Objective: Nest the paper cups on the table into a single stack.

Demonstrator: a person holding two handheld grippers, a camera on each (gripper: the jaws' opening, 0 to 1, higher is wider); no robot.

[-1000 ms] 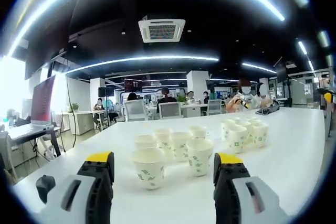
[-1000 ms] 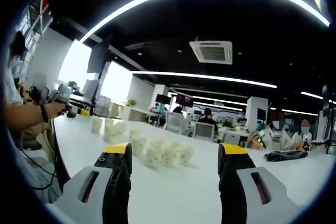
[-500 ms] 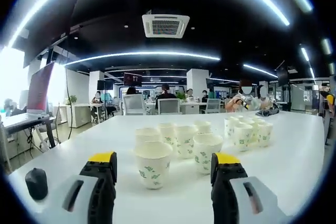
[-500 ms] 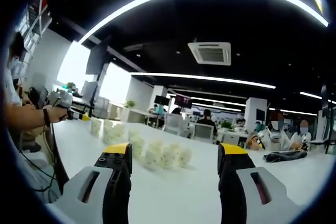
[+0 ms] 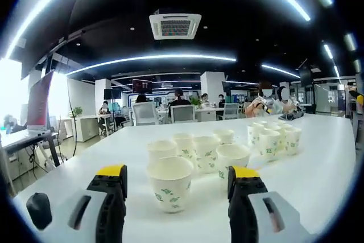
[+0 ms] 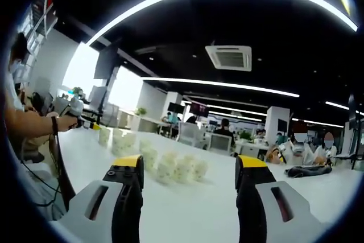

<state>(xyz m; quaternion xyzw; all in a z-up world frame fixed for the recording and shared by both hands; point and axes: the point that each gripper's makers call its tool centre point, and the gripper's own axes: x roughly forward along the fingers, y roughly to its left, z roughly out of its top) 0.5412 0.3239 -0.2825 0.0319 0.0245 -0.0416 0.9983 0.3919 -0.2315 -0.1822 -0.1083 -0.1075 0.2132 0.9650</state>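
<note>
Several white paper cups with green leaf prints stand on the white table (image 5: 318,163). In the left gripper view the nearest cup (image 5: 169,184) sits just ahead, between the open jaws of my left gripper (image 5: 176,183). Behind it stands a cluster of cups (image 5: 199,152), and a second group (image 5: 276,138) stands farther right. In the right gripper view my right gripper (image 6: 190,172) is open and holds nothing. The cups (image 6: 176,169) lie well ahead of it, with another group (image 6: 116,139) to the left. The left gripper (image 6: 71,109), held by a hand, enters at far left.
A small black object (image 5: 38,210) lies on the table at lower left in the left gripper view. A dark bag (image 6: 310,169) rests on the table at right in the right gripper view. People sit at desks with chairs (image 5: 183,114) beyond the far edge.
The left gripper has moved closer to the nearest cup, which now looms larger between its jaws. The right gripper view is nearly unchanged.
</note>
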